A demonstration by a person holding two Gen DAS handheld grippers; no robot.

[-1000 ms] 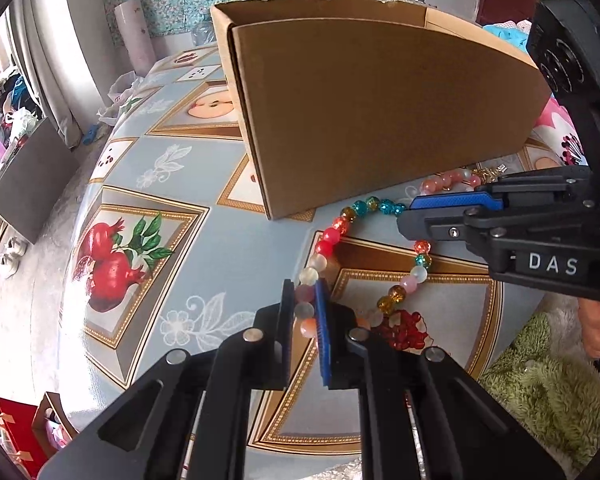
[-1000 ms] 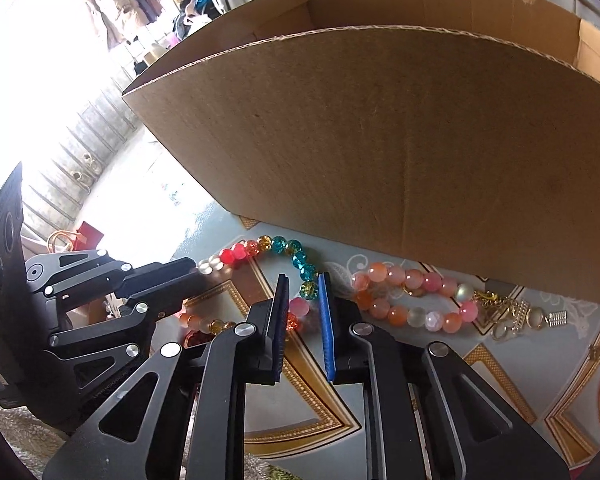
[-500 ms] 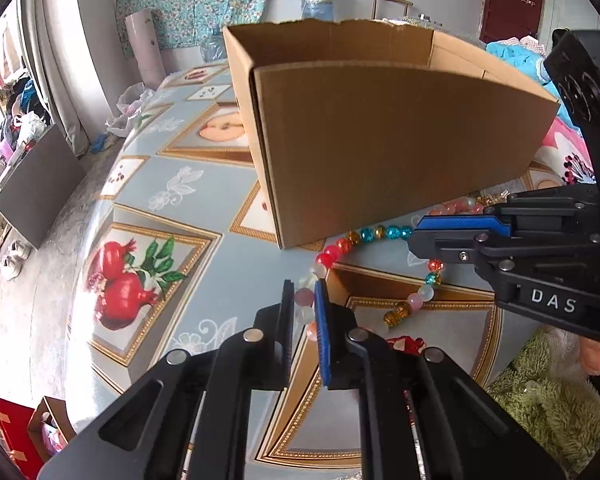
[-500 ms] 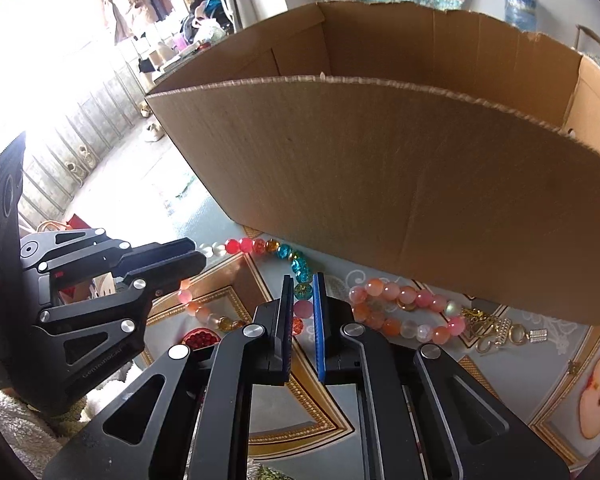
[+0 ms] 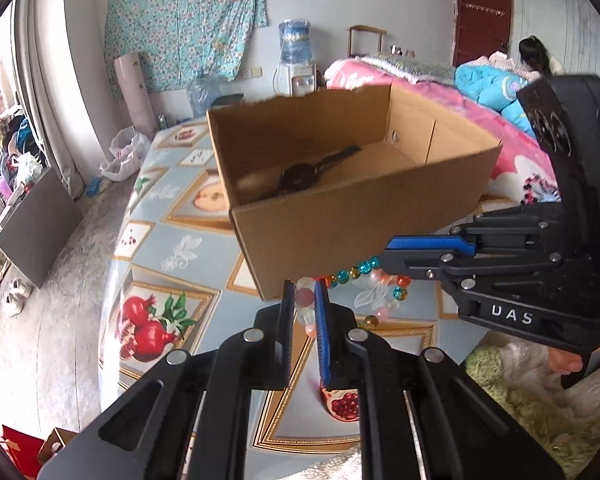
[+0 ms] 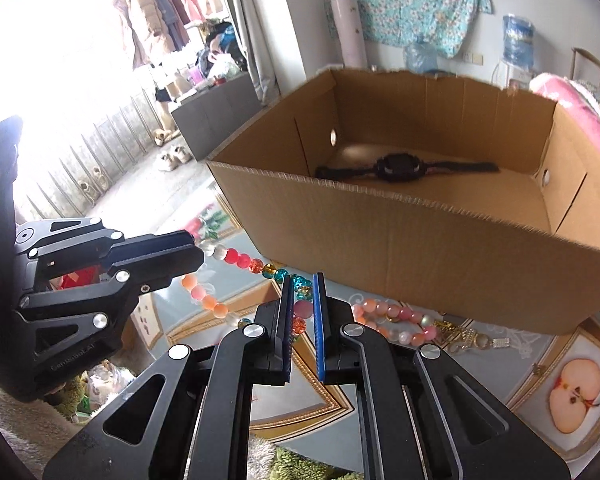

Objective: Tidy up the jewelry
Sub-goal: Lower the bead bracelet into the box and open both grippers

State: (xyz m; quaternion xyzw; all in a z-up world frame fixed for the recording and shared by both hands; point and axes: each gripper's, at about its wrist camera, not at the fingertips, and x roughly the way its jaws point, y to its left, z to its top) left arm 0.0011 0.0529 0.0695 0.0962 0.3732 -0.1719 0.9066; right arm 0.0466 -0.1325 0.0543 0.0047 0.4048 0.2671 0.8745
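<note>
Two tongs, left [image 5: 305, 304] and right [image 6: 303, 308], each clamped on your multicoloured glass-bead necklace [image 6: 240, 258]; strand spans nine-to-three between them, above the patterned tabletop [image 5: 180, 248]. Open brown cardboard box [image 6: 440, 248] lies at twelve o'clock, equally near both.

The left gripper [image 5: 305, 307] is black with shiny round screws and one blue pad. The right gripper [image 5: 384, 249], at three o'clock, says "DAS".

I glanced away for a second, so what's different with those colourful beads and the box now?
Both hand-held grippers, left and right, lifted the bead necklace toward the cardboard box; the right one tightened its pinch. The box, the dark watch inside and the pink bracelet stayed put.
</note>
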